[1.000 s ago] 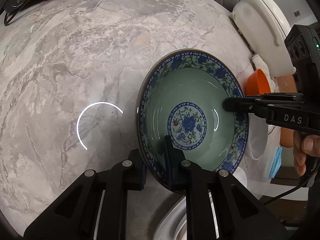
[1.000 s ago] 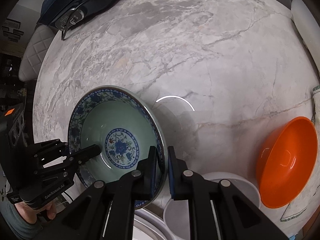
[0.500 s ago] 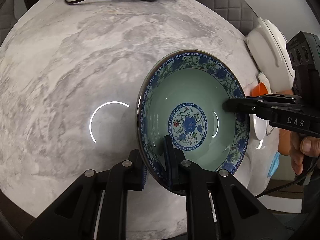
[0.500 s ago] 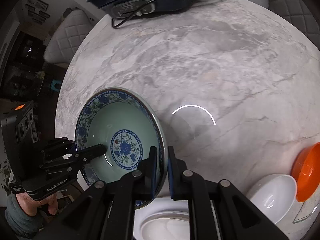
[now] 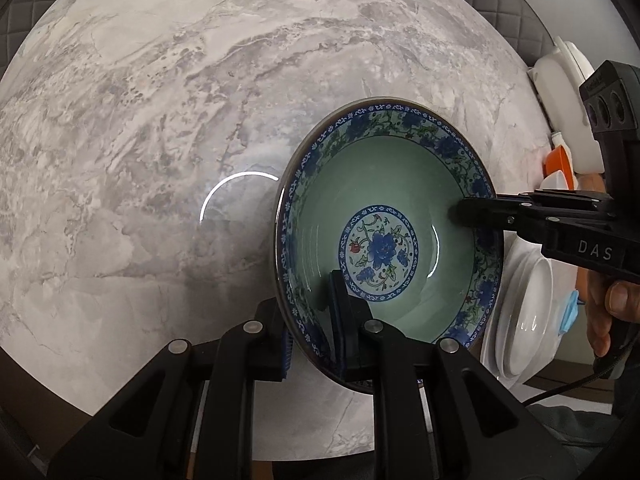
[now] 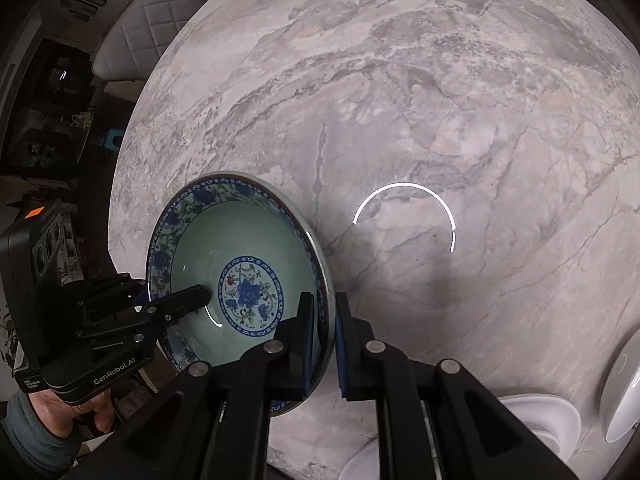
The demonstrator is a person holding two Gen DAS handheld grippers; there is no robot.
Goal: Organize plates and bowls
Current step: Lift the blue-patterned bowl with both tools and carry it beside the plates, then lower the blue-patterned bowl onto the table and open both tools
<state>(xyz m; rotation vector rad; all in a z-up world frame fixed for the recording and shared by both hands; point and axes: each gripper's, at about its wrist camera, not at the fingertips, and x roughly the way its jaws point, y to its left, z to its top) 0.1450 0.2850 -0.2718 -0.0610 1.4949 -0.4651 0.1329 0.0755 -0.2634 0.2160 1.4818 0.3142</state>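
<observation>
**Two grippers carry a patterned bowl above a marble desk**

A green-glazed bowl [image 5: 386, 240] with a blue floral rim band and a blue flower medallion at its centre is held in the air over a round grey-white marble desk [image 5: 160, 140]. Both grippers grip it at once, on opposite sides of the rim.

The left gripper [image 5: 310, 320] points steeply down, its fingers narrow and clamped on the bowl's near rim: one finger inside the bowl, the other outside against the wall. In the right wrist view this same gripper [image 6: 192, 298] enters from the left, with a hand [image 6: 60, 412] in a grey-green sleeve cuff holding its handle.

The right gripper [image 6: 320, 336] is likewise pinched narrow on the rim, one finger inside and one outside the wall. In the left wrist view it reaches in from the right, its inner finger [image 5: 480, 212] lying against the green inside wall, and the fingers of the person's hand [image 5: 608, 308] wrap its handle.

The bowl is tilted, its opening facing the cameras. A curved ring of reflected light [image 6: 404, 216] shines on the bare desk beside it. At the desk's right edge sit stacked white plates [image 5: 524, 304], with an orange bowl [image 5: 558, 162] partly hidden behind them. White dishes [image 6: 540, 420] also show at the lower right of the right wrist view
</observation>
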